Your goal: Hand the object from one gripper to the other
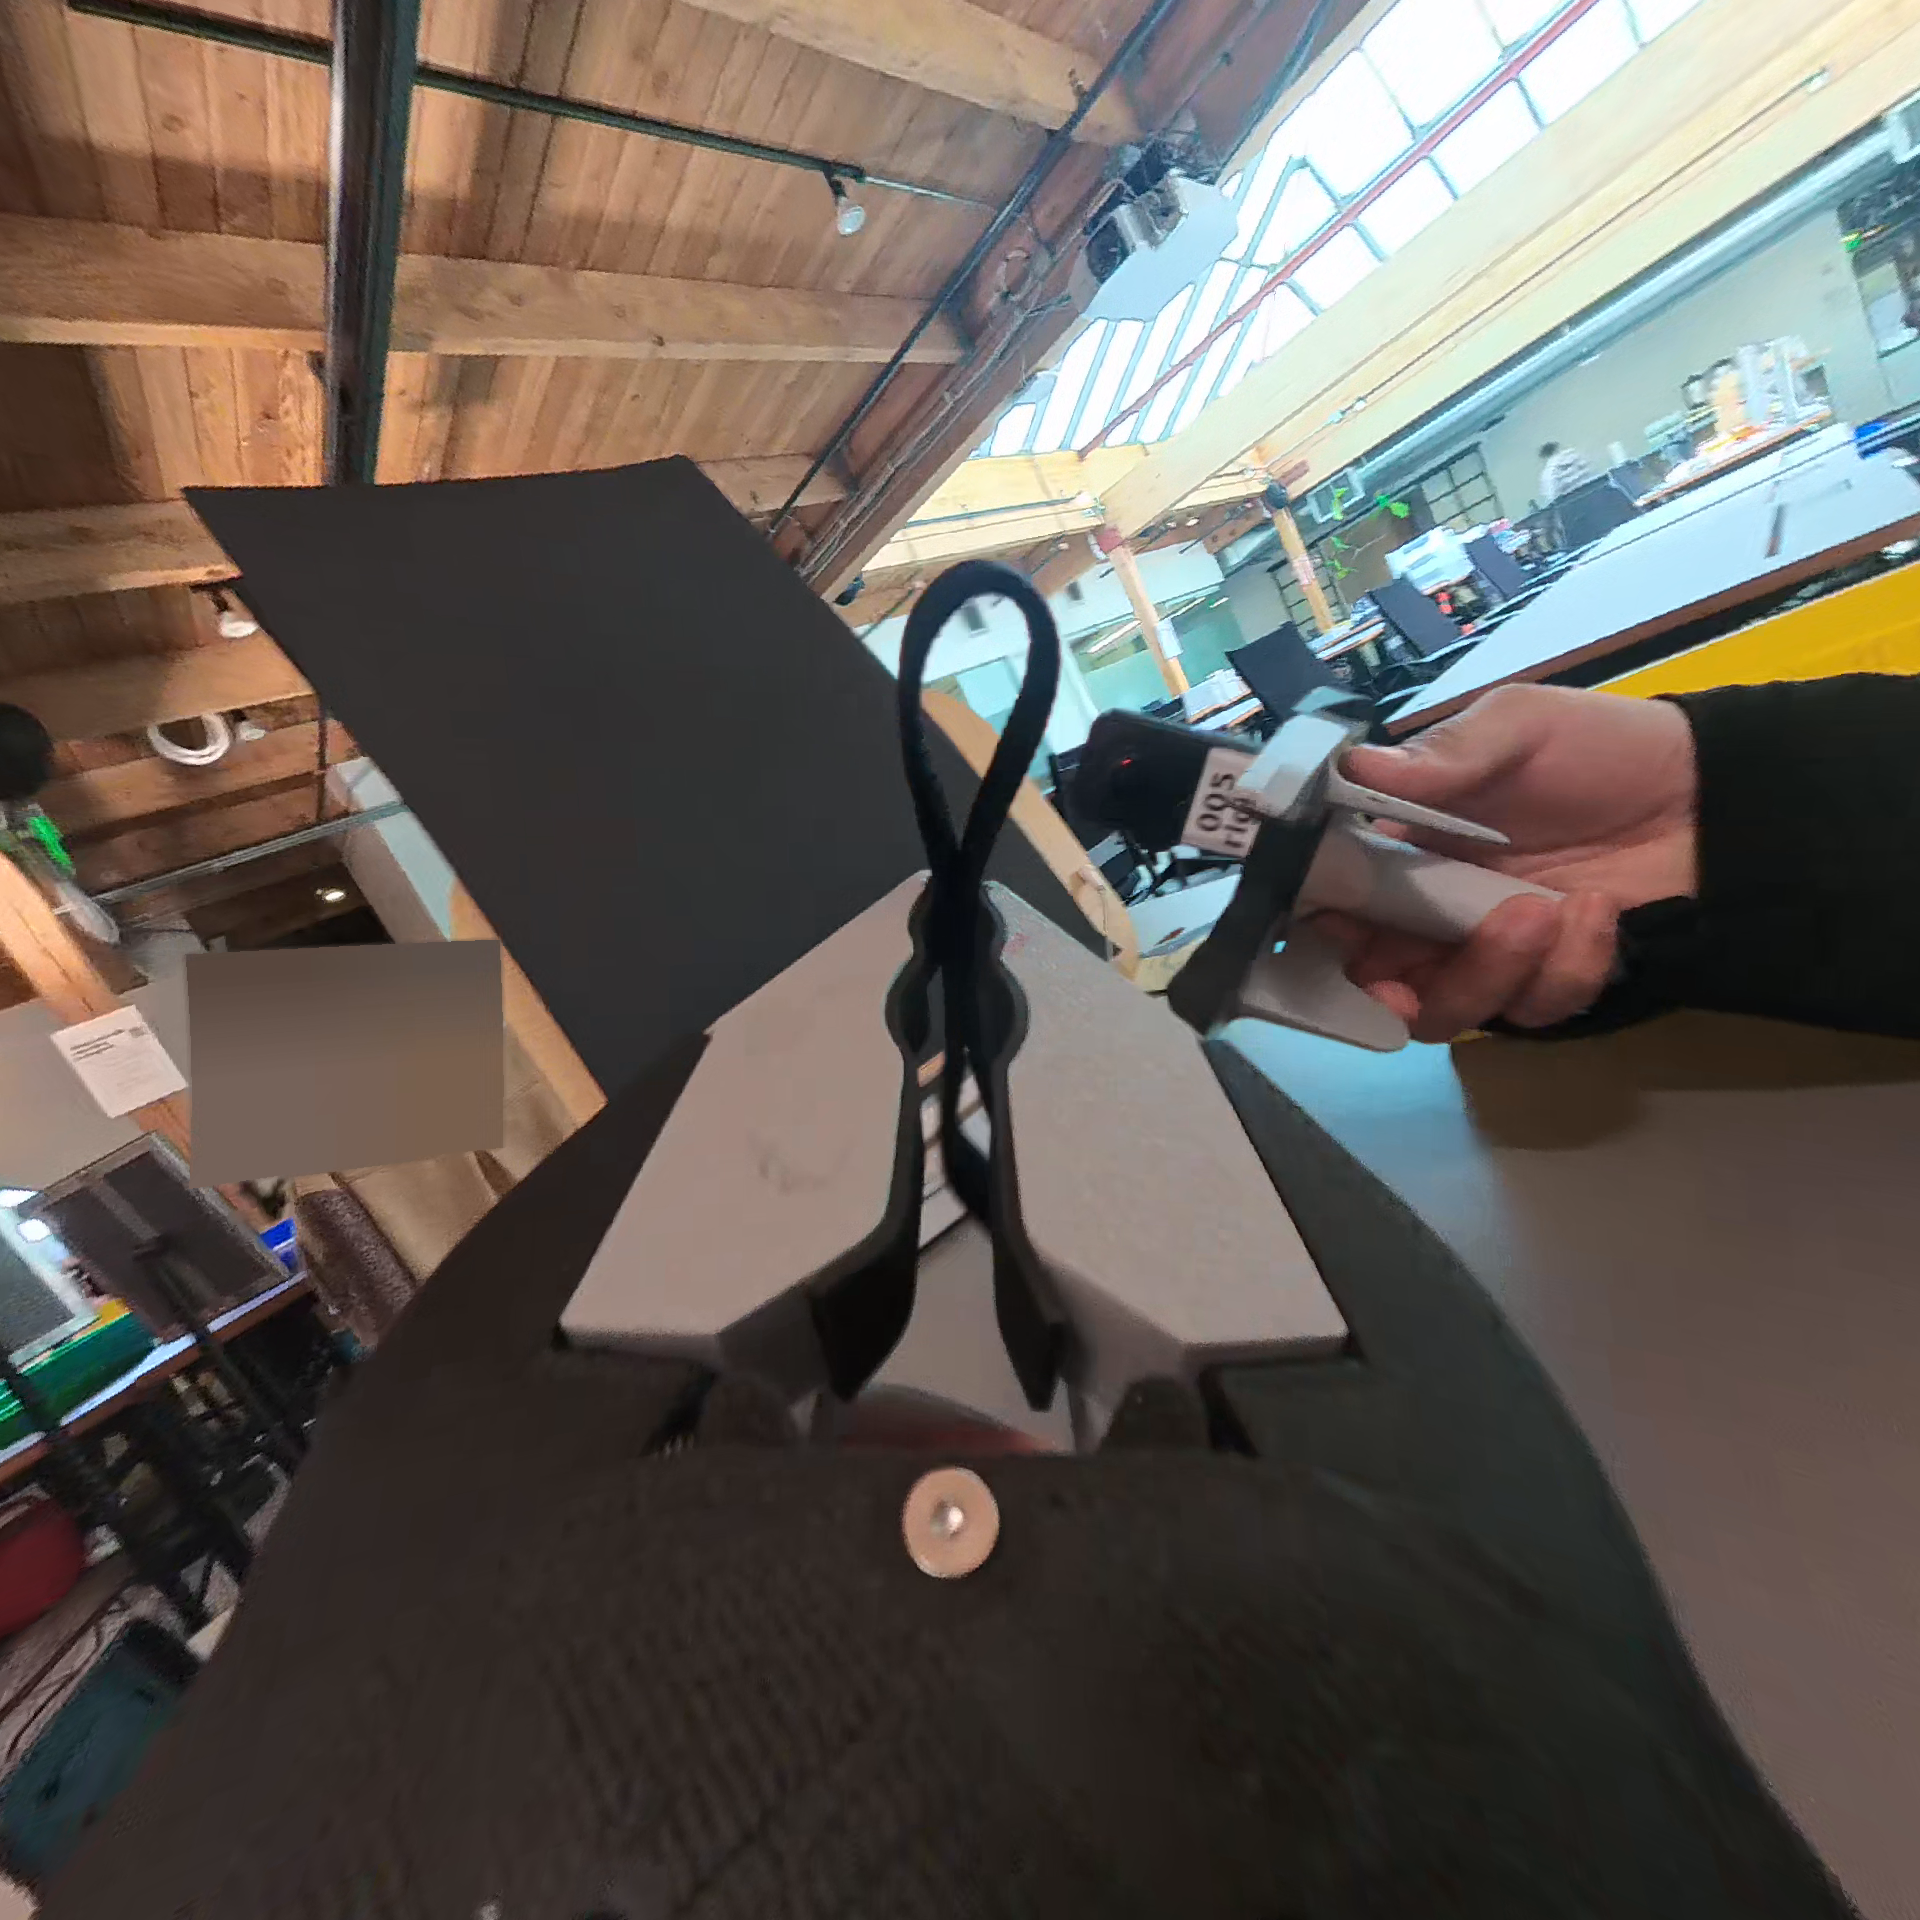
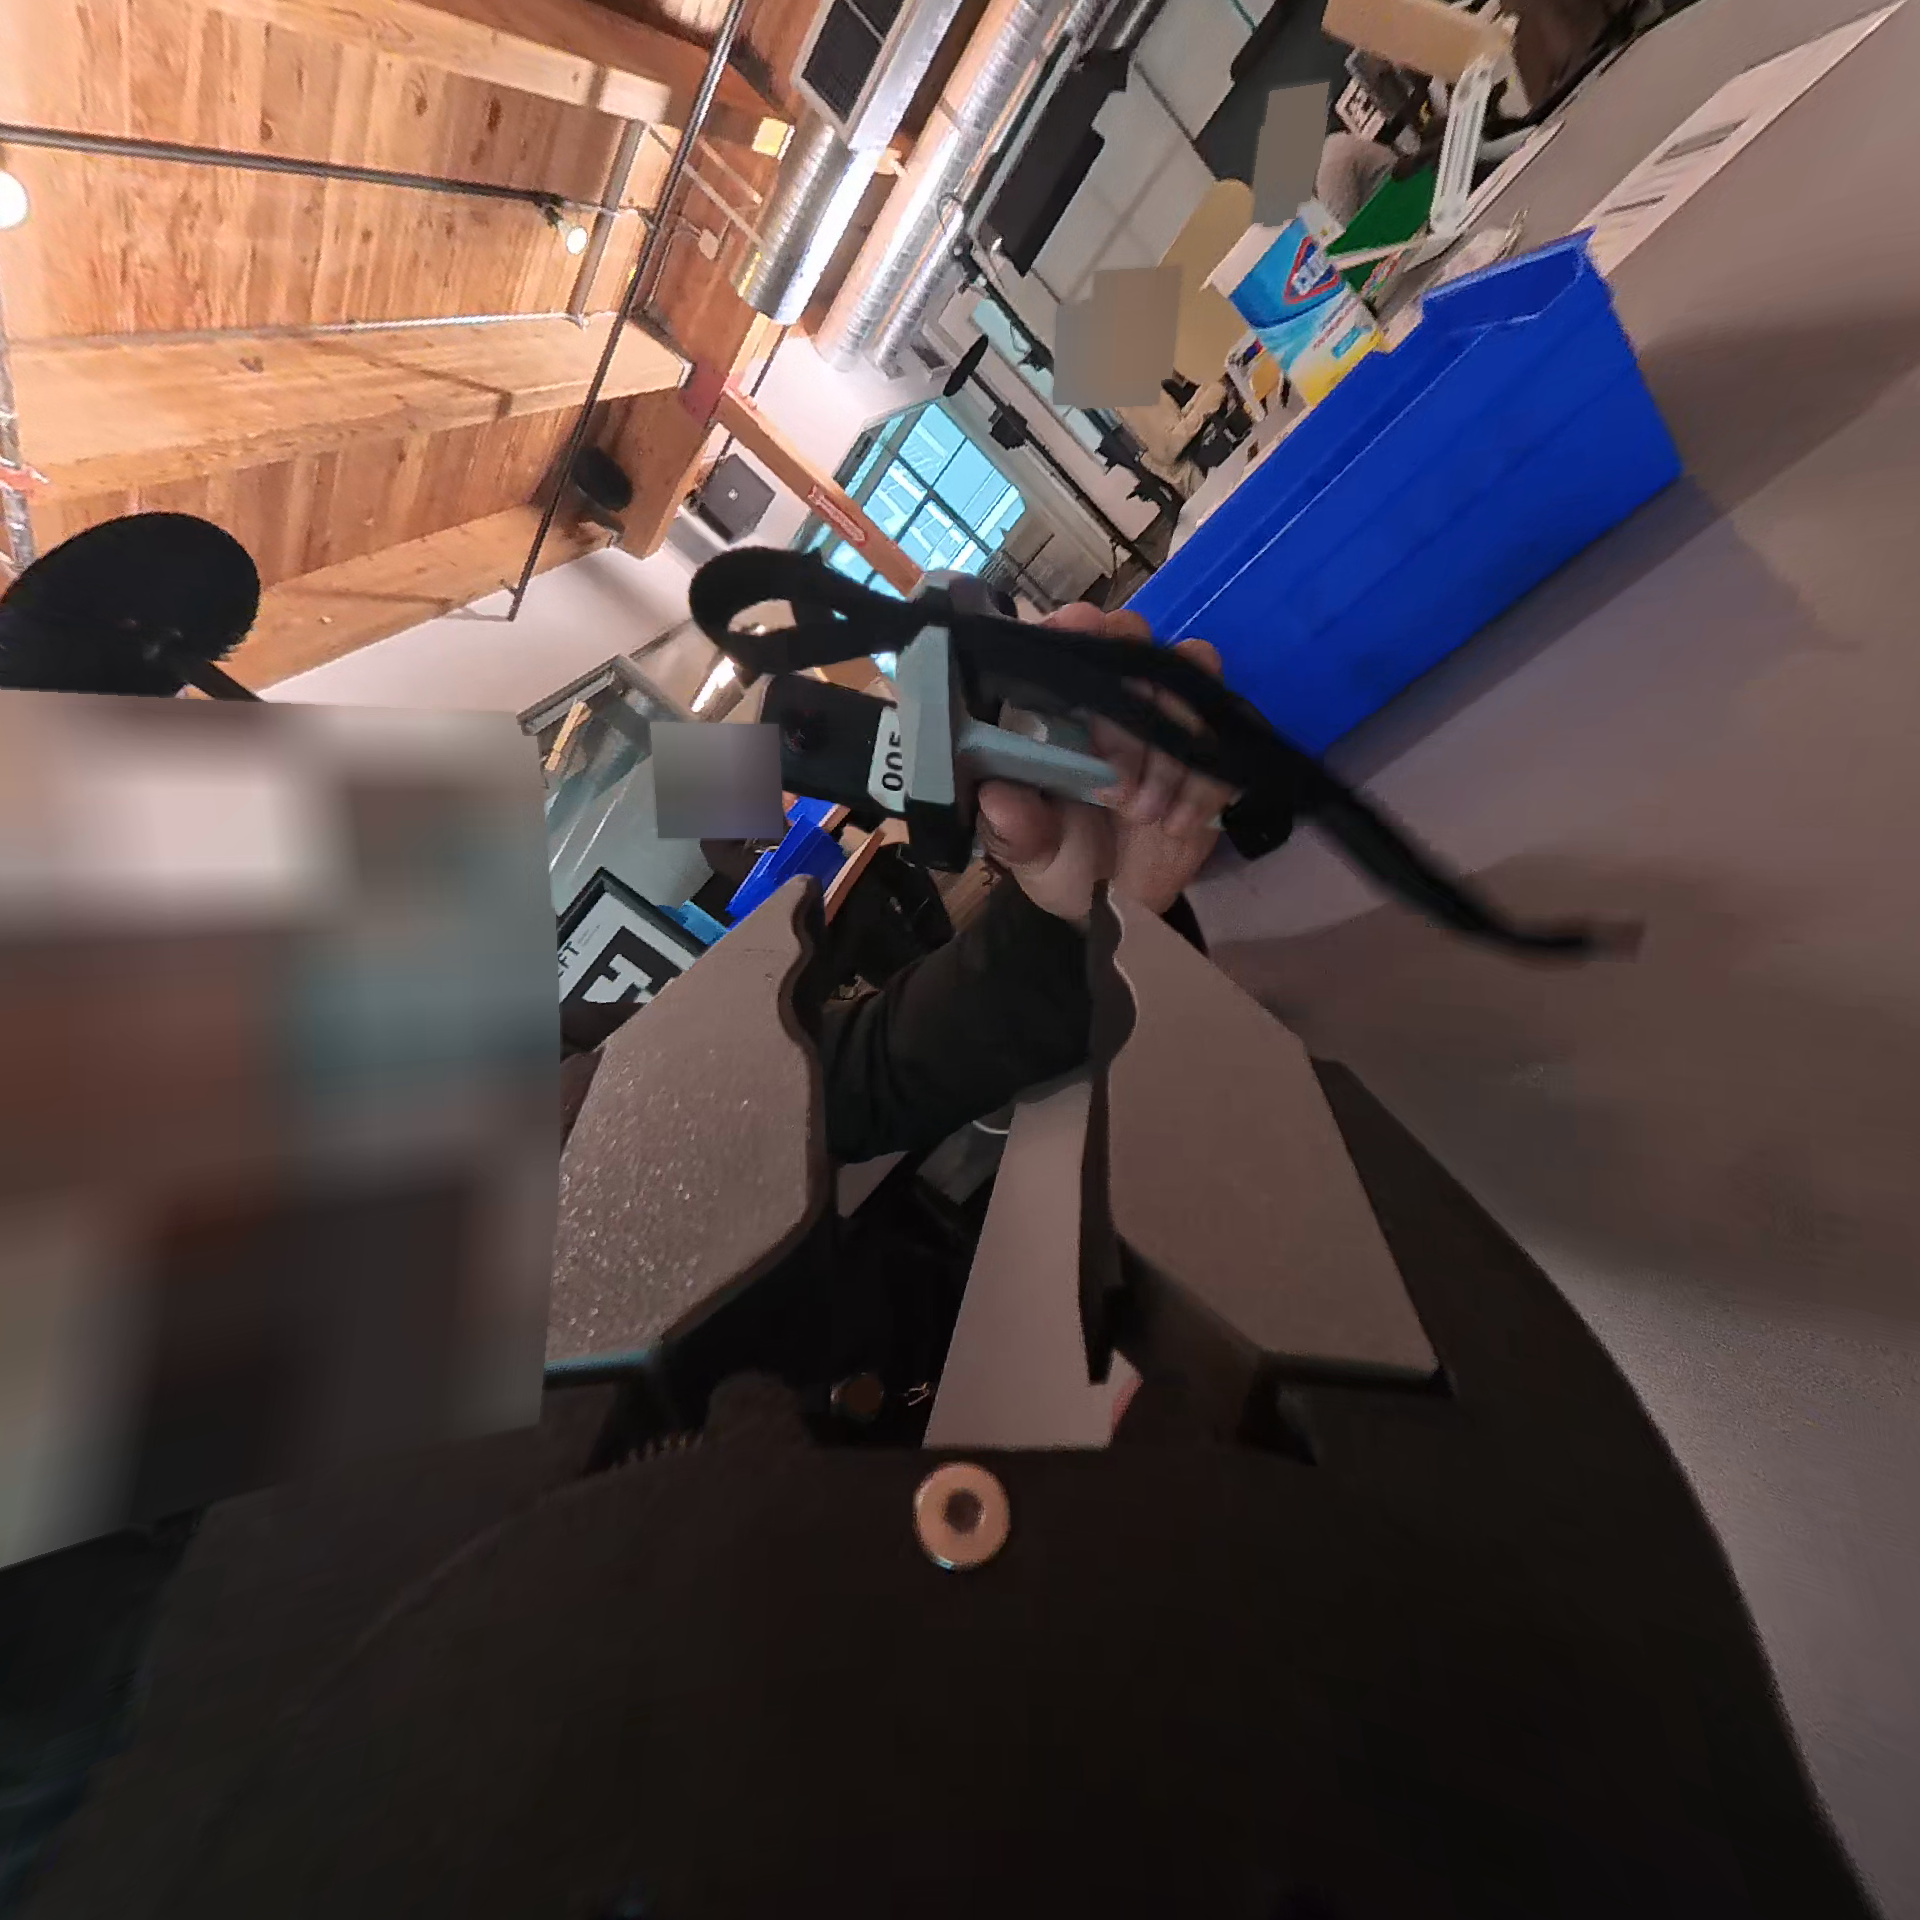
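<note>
Strap [image 1: 971, 790], single, black, looped, pinched between left gripper [image 1: 961, 935] fingers, loop jutting beyond tips. Right gripper [image 2: 956, 971] fingers spread wide, holding nothing, well apart above grey bench [image 2: 1662, 1039].

Matt, perhaps woven cord [image 1: 975, 790]; wooden ceiling [image 1: 540, 312]

Wooden plank ceiling [image 1: 582, 260] with skylights [image 1: 1382, 177], grey table [image 2: 1662, 935], and a blue bin [image 2: 1455, 499].

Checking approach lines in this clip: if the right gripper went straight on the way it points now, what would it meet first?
Probably the person's left hand and the left gripper it holds, with the black strap clamped there. Depth is unclear.
</note>
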Demonstrator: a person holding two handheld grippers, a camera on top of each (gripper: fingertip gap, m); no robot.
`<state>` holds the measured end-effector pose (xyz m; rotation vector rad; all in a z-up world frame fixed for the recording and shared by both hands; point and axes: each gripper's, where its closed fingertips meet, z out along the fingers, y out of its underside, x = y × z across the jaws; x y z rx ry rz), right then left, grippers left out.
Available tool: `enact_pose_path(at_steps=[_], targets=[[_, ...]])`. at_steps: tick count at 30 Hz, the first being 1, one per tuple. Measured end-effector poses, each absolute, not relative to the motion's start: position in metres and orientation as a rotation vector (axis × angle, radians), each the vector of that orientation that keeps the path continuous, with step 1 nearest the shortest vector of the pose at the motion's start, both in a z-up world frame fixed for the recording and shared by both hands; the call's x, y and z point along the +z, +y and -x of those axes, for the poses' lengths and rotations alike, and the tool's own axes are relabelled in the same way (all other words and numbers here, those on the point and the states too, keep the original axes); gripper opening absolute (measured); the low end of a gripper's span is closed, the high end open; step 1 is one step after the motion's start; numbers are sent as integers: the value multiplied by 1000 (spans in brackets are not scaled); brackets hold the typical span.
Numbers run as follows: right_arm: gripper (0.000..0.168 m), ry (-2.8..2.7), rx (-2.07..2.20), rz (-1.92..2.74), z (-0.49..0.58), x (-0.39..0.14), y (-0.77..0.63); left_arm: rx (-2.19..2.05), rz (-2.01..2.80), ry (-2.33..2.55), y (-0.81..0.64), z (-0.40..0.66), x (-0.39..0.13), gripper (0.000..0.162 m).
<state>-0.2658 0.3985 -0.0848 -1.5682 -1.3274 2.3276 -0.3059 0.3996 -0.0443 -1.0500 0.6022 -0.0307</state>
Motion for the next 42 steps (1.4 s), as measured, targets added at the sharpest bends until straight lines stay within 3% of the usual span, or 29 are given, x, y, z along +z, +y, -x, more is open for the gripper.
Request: enact_pose_path(at_steps=[11, 17, 22, 24, 25, 28, 37, 42], targets=[[53, -1228, 2624, 1675, 293, -97, 375, -155, 968, 798, 375, 265, -52, 3], [28, -1098, 2641, 1693, 297, -100, 389, -203, 998, 948, 369, 243, -75, 3], [37, -1218, 2499, 1767, 298, -113, 382, -45, 1033, 1064, 378, 234, -99, 3], [29, -1242, 2479, 1762, 298, -115, 381, -10, 1040, 1106, 379, 231, -108, 3], [13, -1250, 2447, 1754, 299, -116, 383, -4, 1046, 1117, 379, 229, -111, 3], [1, -1243, 2374, 1711, 298, -112, 391, 62, 1077, 1087, 386, 235, -114, 5], [0, -1181, 1823, 1497, 283, -87, 444, -257, 1167, 798, 388, 260, -82, 31], [1, -1511, 1286, 1372, 282, -105, 435, -340, 1190, 639, 394, 285, -67, 32]])
